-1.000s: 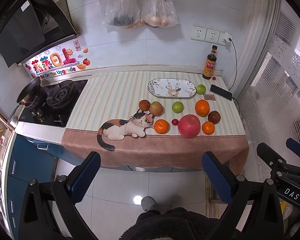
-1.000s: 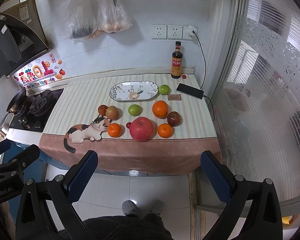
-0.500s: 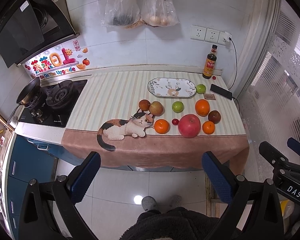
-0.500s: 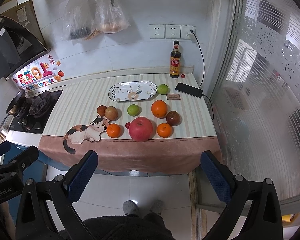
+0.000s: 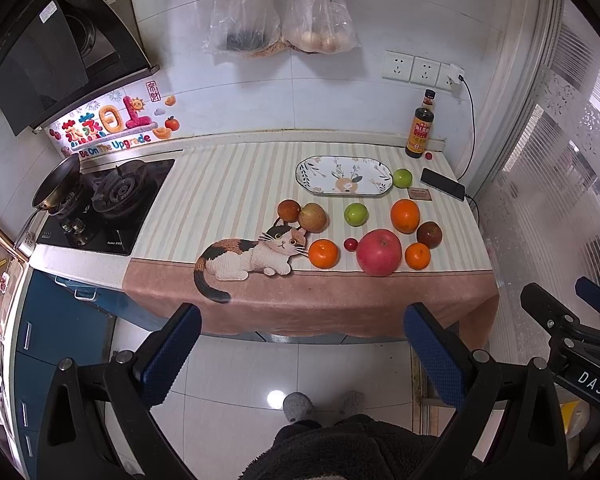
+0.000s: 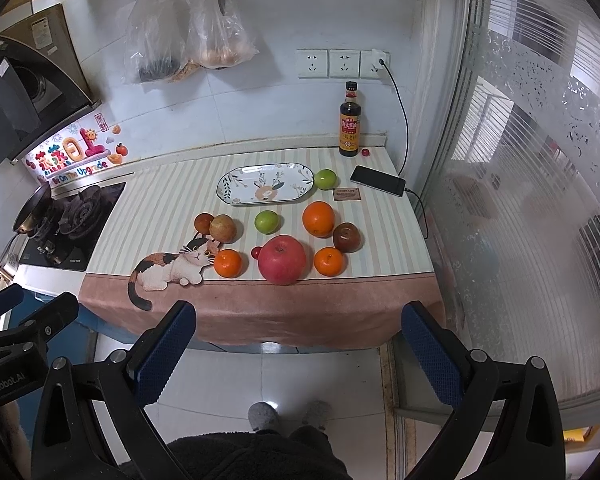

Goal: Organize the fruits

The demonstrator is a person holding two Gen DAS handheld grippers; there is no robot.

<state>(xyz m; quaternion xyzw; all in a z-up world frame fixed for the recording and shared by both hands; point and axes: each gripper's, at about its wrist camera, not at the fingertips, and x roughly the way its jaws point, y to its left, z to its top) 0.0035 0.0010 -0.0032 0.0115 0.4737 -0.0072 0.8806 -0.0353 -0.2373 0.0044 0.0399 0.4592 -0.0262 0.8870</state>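
Observation:
Several fruits lie on the striped counter cloth: a big red apple point(image 5: 379, 252) point(image 6: 282, 259), oranges point(image 5: 405, 215) point(image 6: 318, 219), small tangerines point(image 5: 323, 253) point(image 6: 228, 263), green apples point(image 5: 356, 214) point(image 6: 267, 222) and brownish fruits point(image 5: 312, 217). An empty oval flowered plate point(image 5: 344, 176) point(image 6: 265, 183) lies behind them. My left gripper point(image 5: 300, 354) and right gripper point(image 6: 298, 350) are both open and empty, held well back from the counter above the floor.
A soy sauce bottle point(image 5: 421, 128), a phone on a cable point(image 5: 442, 184) and a small card point(image 6: 347, 193) sit at the back right. A gas stove with a pan point(image 5: 100, 200) is at the left. Glass door point(image 6: 520, 200) at right. Bags and scissors hang on the wall.
Both views have shifted only slightly; the right gripper has drifted a little closer to the counter. Nothing on the counter moved.

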